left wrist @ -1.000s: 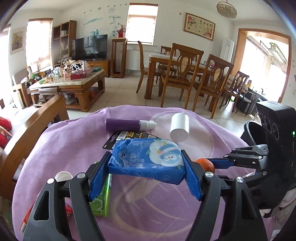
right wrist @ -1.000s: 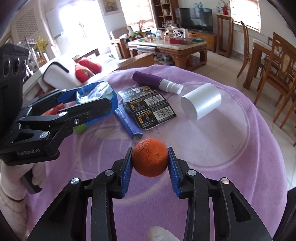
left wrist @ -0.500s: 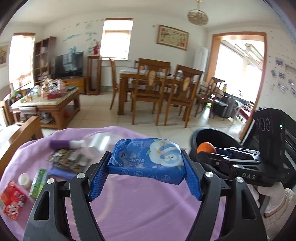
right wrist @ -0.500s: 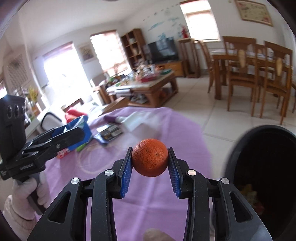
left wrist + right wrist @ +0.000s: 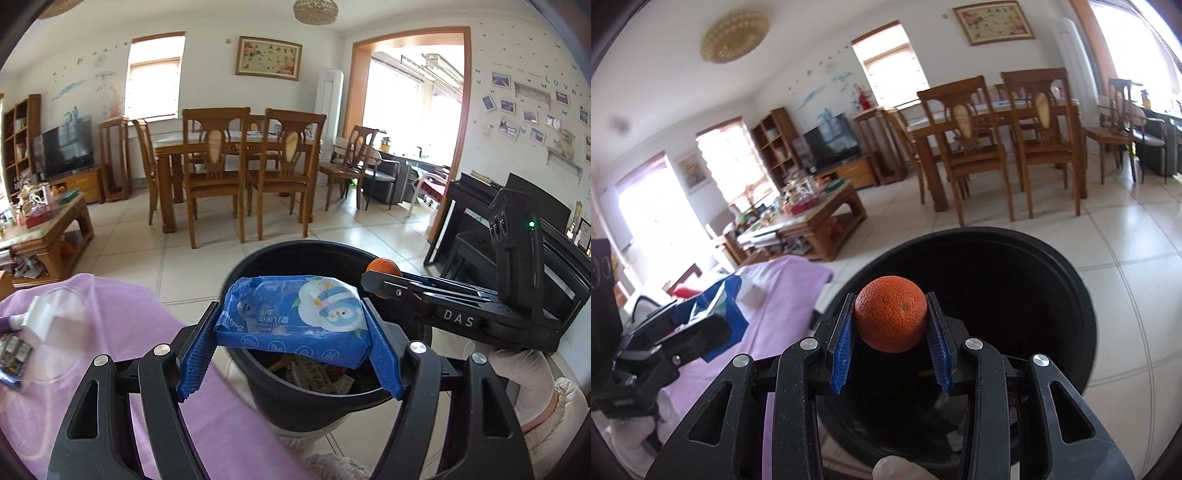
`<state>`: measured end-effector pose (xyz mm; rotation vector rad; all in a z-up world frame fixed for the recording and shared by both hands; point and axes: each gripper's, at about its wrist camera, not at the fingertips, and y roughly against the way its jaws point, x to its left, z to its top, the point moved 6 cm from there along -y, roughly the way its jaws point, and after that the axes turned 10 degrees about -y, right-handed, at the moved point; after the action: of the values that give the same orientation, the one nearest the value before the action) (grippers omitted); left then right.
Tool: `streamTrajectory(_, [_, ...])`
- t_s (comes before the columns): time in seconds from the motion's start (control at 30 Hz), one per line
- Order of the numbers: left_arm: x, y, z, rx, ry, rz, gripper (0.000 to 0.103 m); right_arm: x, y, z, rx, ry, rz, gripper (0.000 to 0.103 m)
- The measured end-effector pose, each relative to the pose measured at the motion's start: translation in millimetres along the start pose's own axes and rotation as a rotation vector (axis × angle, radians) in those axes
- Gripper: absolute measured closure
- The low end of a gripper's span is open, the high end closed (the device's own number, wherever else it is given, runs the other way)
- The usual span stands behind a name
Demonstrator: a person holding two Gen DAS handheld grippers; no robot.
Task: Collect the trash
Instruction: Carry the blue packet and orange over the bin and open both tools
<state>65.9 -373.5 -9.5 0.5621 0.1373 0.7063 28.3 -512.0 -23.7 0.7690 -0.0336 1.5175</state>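
My left gripper (image 5: 290,347) is shut on a blue wet-wipes pack (image 5: 295,319) and holds it over the near rim of a black trash bin (image 5: 291,398). My right gripper (image 5: 890,343) is shut on an orange (image 5: 891,318) and holds it above the bin's opening (image 5: 1067,295). In the left wrist view the right gripper (image 5: 373,282) comes in from the right with the orange (image 5: 384,266) at its tip. In the right wrist view the left gripper (image 5: 701,328) with the blue pack (image 5: 733,314) shows at the left. Several pieces of trash lie in the bin.
A table under a purple cloth (image 5: 110,332) stands left of the bin, with a white roll (image 5: 40,317) and a dark package (image 5: 11,354) on it. A dining table with chairs (image 5: 236,162) and a coffee table (image 5: 44,229) stand beyond on the tiled floor.
Both grippers have swung right from the purple table to the black bin, carrying the wipes pack and the orange. Both stay shut.
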Motion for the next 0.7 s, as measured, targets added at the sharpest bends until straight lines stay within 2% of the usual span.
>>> streamTrajectory(0.27, [-16.8,-32.4,-9.5,0.064,-0.012,-0.027,0.031,-53.1,-5.2,-6.0,0.001,-0.058,-0.035,0.066])
streamTrajectory(0.47, [-17.3,-47.8,-18.4,0.113,-0.011,-0.027,0.030,-63.7,-8.4,-9.0,0.006,-0.076,-0.048,0.066])
streamTrajectory(0.7, [-16.8,-51.4,-24.6,0.149,-0.022,-0.001,0.024,-63.0,-11.8,-9.7,0.020,-0.086,-0.044,0.063])
